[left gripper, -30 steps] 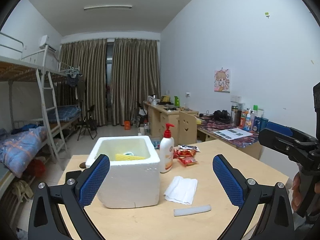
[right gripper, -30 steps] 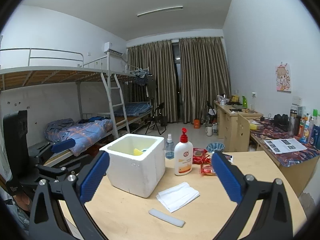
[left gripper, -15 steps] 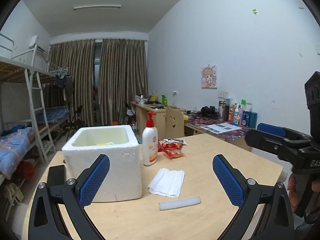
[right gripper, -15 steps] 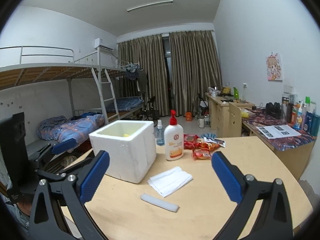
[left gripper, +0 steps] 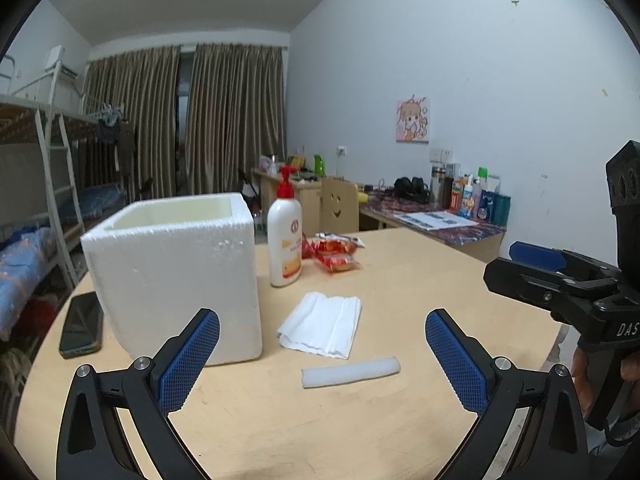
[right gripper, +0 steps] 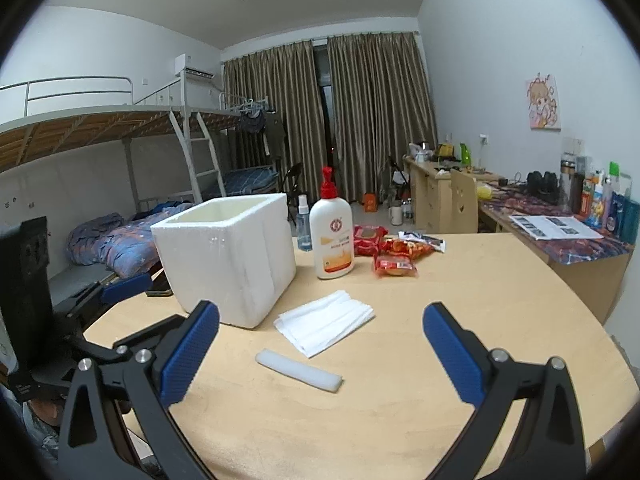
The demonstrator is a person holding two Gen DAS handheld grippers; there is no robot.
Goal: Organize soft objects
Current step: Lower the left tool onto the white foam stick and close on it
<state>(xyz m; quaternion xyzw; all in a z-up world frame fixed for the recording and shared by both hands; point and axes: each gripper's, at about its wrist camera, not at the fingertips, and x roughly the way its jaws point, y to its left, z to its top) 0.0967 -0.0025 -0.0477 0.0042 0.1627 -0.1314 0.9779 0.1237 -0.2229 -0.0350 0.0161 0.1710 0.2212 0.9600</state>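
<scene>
A white foam box (left gripper: 176,272) (right gripper: 228,256) stands open-topped on the round wooden table (left gripper: 400,280); its inside is hidden from this low angle. A folded white cloth (left gripper: 322,324) (right gripper: 326,322) lies to its right. Nearer me lies a white foam strip (left gripper: 350,372) (right gripper: 298,370). My left gripper (left gripper: 322,362) is open just above the table, with the strip between its blue pads but apart from them. My right gripper (right gripper: 320,356) is open too, low over the strip, holding nothing. The right gripper also shows at the right edge of the left wrist view (left gripper: 560,280).
A lotion pump bottle (left gripper: 285,236) (right gripper: 332,232) stands behind the cloth, with red snack packets (left gripper: 334,256) (right gripper: 394,256) beside it. A dark phone (left gripper: 80,326) lies left of the box. A small spray bottle (right gripper: 304,222) is behind the box. Bunk bed and desks lie beyond.
Both grippers have dropped lower and moved closer to the table, so the box interior and its yellow content are out of sight. Both stay open; nothing on the table moved.
</scene>
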